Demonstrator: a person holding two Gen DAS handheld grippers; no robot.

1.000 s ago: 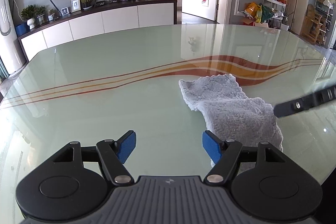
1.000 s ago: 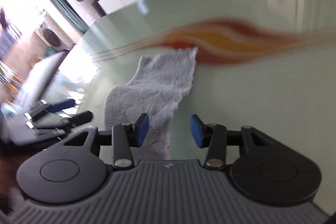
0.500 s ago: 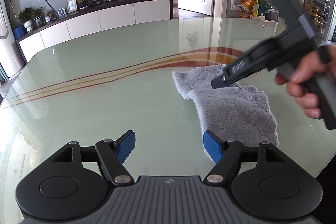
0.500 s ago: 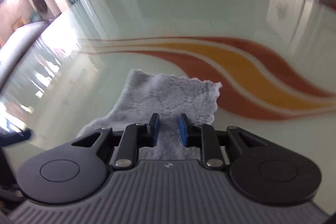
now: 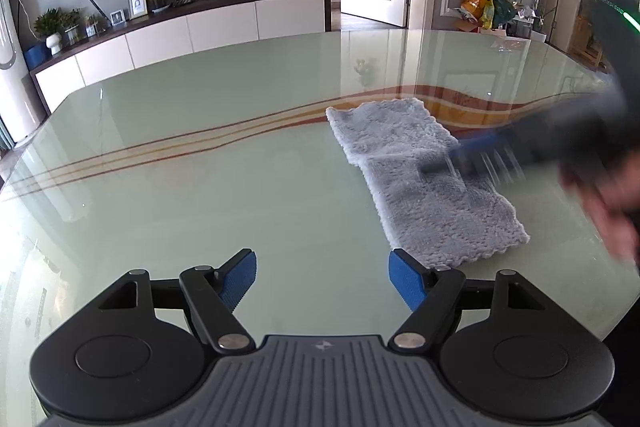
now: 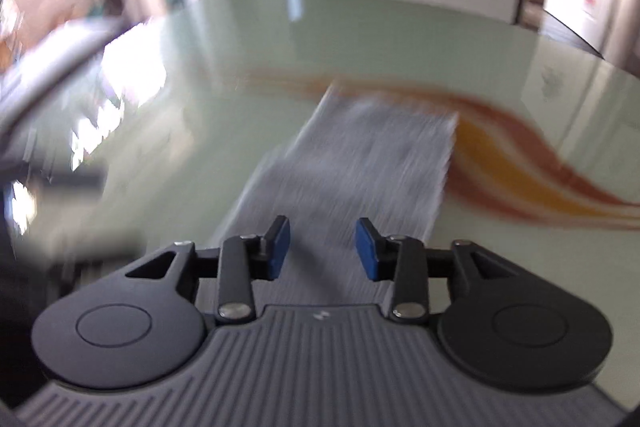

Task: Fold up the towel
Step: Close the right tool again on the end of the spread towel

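L gripper is at the near left of the glass table, jaws released and wide, nothing btw the blue pads, only bare glass under them; it hangs apart from the towel, whose near corner lies just beyond its right pad. Towel is right of centre on the table, flat, grey and fluffy, a long narrow strip; in L view its long axis runs from the far end, which touches the red-orange stripe in the glass, toward the near right, so it points diagonal, away and a bit to the left. In R view the same strip runs almost straight away from the camera, far end on the stripe, near end under the tool. R gripper is over the middle of the strip, blurred by motion; its jaws are opening, pads apart, towel seen below and btw them but not pinched as far as I can judge; in L view it shows as a dark smear w/ a blue tip above the cloth, and a hand behind it at the right edge. Progress, my estimate: strip is narrow for a towel, so prob. one lengthwise fold is done, though layers are not clear to see; left to do is to bring one short end over the other, maybe more than once, then flatten; no corner is lifted at this moment.
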